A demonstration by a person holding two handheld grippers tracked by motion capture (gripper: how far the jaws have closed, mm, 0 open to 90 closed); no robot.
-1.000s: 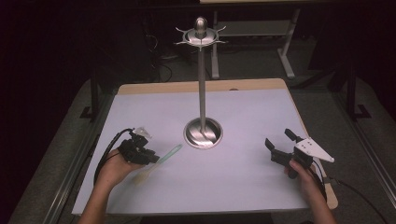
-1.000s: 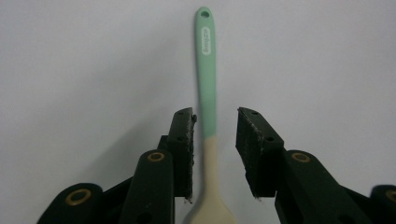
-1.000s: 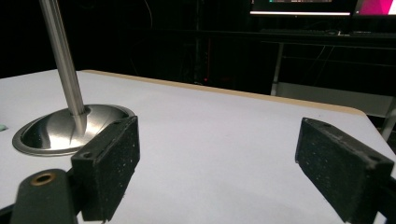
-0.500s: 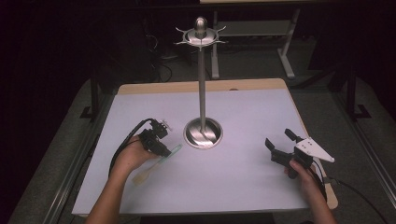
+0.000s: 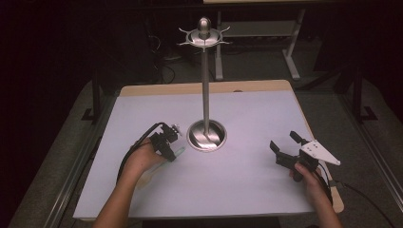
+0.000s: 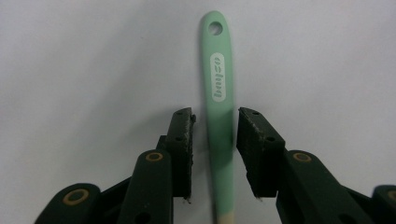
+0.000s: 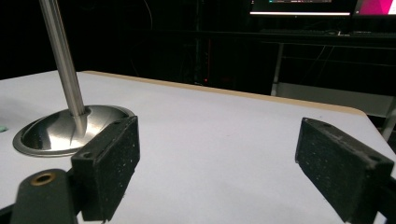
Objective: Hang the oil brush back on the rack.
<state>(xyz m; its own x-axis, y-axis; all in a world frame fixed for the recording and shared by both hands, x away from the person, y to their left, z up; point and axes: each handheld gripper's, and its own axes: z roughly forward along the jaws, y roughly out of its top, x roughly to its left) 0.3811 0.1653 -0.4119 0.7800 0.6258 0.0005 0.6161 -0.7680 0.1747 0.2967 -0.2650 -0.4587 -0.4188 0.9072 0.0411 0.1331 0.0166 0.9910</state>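
The desk (image 5: 247, 190), covered in a pale sheet, takes up most of the room in front of the person, and near its middle stands a tall metal stand (image 5: 206, 95) on a round dished base, its top ringed with short hooks, apparently meant for hanging utensils by their holes. Off to the right, well apart from everything, the right tool (image 5: 284, 145) rests low over the desk with its jaws spread wide and nothing between them; I'd say it is simply parked out of the way. The left tool (image 5: 175, 151) is down just beside the stand's base, its jaws set narrow on either side of a mint-green utensil handle (image 6: 218, 93) lying flat on the desk. In the left tool's own view there is a small gap between each pad and the handle, so the grip is not yet made. The hanging hole at the handle's far end points away from the jaws, left free, likely for a hook.
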